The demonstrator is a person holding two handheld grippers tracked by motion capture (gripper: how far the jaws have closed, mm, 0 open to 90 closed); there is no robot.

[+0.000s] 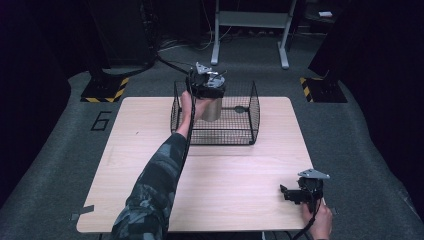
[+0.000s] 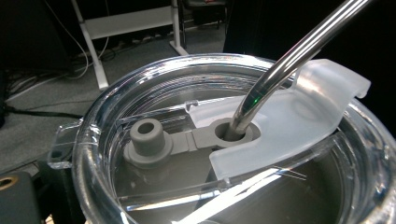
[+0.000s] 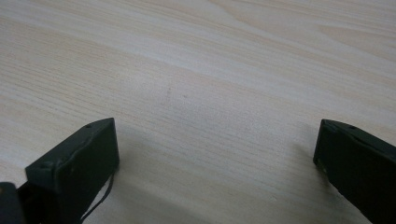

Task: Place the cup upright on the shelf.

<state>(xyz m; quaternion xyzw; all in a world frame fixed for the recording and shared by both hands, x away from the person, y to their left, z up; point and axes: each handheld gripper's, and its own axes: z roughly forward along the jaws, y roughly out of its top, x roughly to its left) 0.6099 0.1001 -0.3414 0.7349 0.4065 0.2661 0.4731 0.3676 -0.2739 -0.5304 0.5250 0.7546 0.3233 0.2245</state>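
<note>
A metal tumbler (image 1: 213, 110) stands inside a black wire basket (image 1: 240, 134) at the far side of the table. My left gripper (image 1: 207, 91) sits on top of it, shut on its upper part. In the left gripper view, very close, are the tumbler's clear lid (image 2: 93, 140), a grey rubber plug (image 2: 147, 140) and a steel straw (image 2: 289, 60) passing through the lid. I cannot tell whether the tumbler rests on the basket floor or hangs. My right gripper (image 1: 294, 194) (image 3: 215, 140) lies at the table's near right corner, open, with bare wood between its jaws.
The light wooden table (image 1: 225, 175) has its near edge close to my right hand. Beyond the table are a grey carpet, a white metal stand (image 1: 250, 30) and black posts on hazard-striped bases (image 1: 105, 90).
</note>
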